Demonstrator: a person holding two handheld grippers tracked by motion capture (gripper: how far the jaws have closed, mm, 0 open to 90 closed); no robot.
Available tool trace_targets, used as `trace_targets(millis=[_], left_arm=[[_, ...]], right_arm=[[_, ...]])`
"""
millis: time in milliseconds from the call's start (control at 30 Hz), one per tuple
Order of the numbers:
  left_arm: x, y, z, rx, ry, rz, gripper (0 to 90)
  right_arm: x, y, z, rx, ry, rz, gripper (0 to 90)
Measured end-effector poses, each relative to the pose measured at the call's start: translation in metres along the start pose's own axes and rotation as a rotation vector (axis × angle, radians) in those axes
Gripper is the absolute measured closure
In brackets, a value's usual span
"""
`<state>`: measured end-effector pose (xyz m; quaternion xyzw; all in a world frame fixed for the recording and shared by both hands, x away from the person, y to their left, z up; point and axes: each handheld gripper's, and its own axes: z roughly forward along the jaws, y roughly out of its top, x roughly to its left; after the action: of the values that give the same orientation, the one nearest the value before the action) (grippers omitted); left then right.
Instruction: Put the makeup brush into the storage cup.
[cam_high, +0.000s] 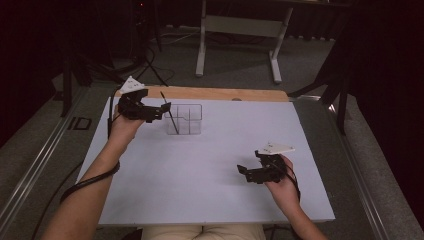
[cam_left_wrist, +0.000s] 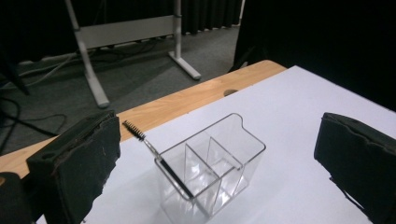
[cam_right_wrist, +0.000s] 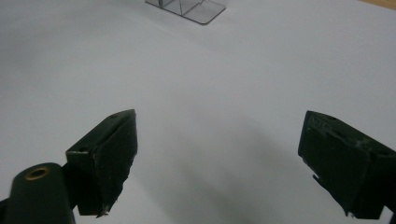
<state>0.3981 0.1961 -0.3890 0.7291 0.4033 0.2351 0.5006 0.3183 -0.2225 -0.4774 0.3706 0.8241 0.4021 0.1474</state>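
Observation:
A clear plastic organizer box (cam_high: 184, 119) with several compartments stands on the white table top (cam_high: 210, 165) toward the back. A thin black brush (cam_high: 169, 116) leans in its left compartment, bristle tip up and tilted left. In the left gripper view the brush (cam_left_wrist: 159, 156) rests against the rim of the box (cam_left_wrist: 212, 168). My left gripper (cam_high: 159, 113) hovers just left of the box, jaws wide apart with nothing between them. My right gripper (cam_high: 243, 172) stands open over bare table at the front right, and nothing is in it. The right gripper view catches the foot of the box (cam_right_wrist: 187, 8) far ahead.
A wooden strip (cam_high: 200, 93) runs along the table's far edge. Beyond it stand the white legs of another table (cam_high: 202, 40) on grey carpet. A metal rail (cam_high: 35, 160) runs along the left side.

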Motion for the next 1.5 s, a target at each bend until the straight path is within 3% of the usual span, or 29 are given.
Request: trace_targets(millis=[100, 300, 433, 767, 967, 1500], left_arm=[[-0.005, -0.002, -0.008, 0.005, -0.005, 0.016, 1.4], [-0.011, -0.007, -0.024, 0.0, -0.027, 0.006, 1.3], [-0.014, -0.009, -0.036, -0.003, -0.022, 0.026, 1.4], [-0.018, -0.025, -0.06, -0.016, -0.027, 0.021, 1.4], [-0.023, -0.038, -0.065, -0.021, -0.041, 0.018, 1.4], [-0.041, -0.077, -0.069, 0.022, -0.096, -0.009, 1.4]], right_arm=[[0.0, 0.0, 0.0, -0.001, 0.001, 0.002, 12.0], [0.0, 0.001, 0.0, -0.001, 0.002, 0.002, 12.1], [0.001, 0.001, 0.0, -0.004, 0.003, 0.004, 12.1], [0.0, 0.002, -0.001, -0.013, 0.001, 0.001, 12.1], [0.0, 0.003, -0.002, -0.021, 0.0, 0.005, 12.1], [-0.001, 0.003, -0.003, -0.019, -0.004, -0.002, 12.1]])
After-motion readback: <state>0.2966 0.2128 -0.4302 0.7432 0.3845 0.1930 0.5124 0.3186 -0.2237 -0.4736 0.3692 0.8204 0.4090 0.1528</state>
